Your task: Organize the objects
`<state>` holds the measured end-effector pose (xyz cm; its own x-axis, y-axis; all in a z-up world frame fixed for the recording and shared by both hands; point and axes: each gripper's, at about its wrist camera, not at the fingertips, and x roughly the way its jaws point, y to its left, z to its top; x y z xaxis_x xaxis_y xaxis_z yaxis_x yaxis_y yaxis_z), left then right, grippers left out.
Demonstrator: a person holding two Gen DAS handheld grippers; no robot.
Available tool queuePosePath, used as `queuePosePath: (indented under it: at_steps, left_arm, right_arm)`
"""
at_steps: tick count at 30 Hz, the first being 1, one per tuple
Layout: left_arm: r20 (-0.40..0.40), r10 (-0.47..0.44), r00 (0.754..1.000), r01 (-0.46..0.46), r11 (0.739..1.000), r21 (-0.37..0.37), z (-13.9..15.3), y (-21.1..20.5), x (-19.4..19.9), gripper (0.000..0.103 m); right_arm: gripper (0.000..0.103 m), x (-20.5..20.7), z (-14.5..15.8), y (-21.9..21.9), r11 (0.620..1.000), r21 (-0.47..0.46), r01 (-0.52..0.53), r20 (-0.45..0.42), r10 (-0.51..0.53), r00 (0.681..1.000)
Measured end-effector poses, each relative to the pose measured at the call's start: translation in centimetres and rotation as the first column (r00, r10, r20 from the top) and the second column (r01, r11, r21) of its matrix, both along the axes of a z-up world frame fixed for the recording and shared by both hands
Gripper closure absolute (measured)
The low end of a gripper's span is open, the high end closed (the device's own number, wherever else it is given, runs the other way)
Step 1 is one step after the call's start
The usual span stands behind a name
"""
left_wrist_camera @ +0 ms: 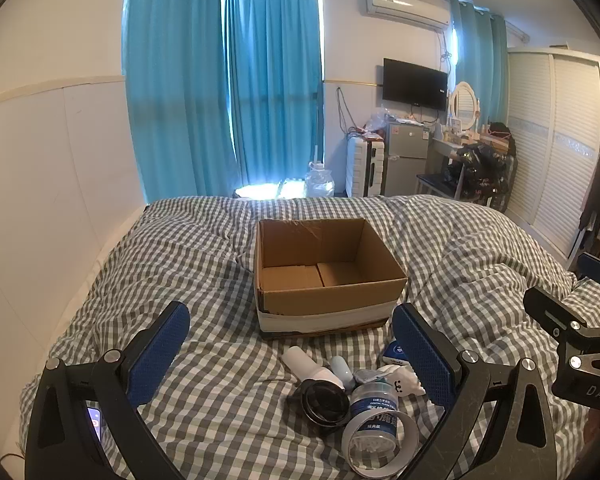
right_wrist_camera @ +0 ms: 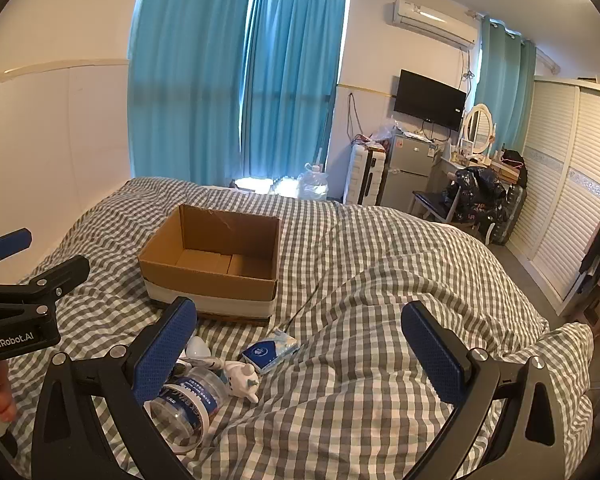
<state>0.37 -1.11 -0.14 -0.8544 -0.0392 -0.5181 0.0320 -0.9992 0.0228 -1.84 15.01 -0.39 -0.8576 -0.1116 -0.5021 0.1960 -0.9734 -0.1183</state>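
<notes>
An open, empty cardboard box (left_wrist_camera: 324,272) sits on the checked bed (left_wrist_camera: 204,264); it also shows in the right wrist view (right_wrist_camera: 216,260). In front of it lies a cluster: a white bottle with a black cap (left_wrist_camera: 312,380), a clear jar with a blue label (left_wrist_camera: 374,400), a tape ring (left_wrist_camera: 380,444), a white toy (left_wrist_camera: 400,380) and a blue tissue pack (right_wrist_camera: 270,350). My left gripper (left_wrist_camera: 292,344) is open above the cluster. My right gripper (right_wrist_camera: 300,336) is open, right of the cluster, over the tissue pack.
A white wall panel (left_wrist_camera: 40,200) runs along the bed's left side. Beyond the bed's foot are blue curtains (left_wrist_camera: 228,92), a water jug (left_wrist_camera: 319,180), a suitcase (left_wrist_camera: 364,168), a small fridge (left_wrist_camera: 406,160) and a wardrobe (left_wrist_camera: 552,140).
</notes>
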Motion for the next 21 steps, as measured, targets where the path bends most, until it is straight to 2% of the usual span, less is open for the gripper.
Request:
queuePosePath:
  at_steps: [21]
  left_arm:
    - [-0.003,-0.004,1.000,0.004,1.000,-0.004,-0.05,0.53,0.22,0.000]
  right_arm:
    - [0.000,0.26,0.07,-0.21,1.000,0.001,-0.018,-0.001,0.018,1.000]
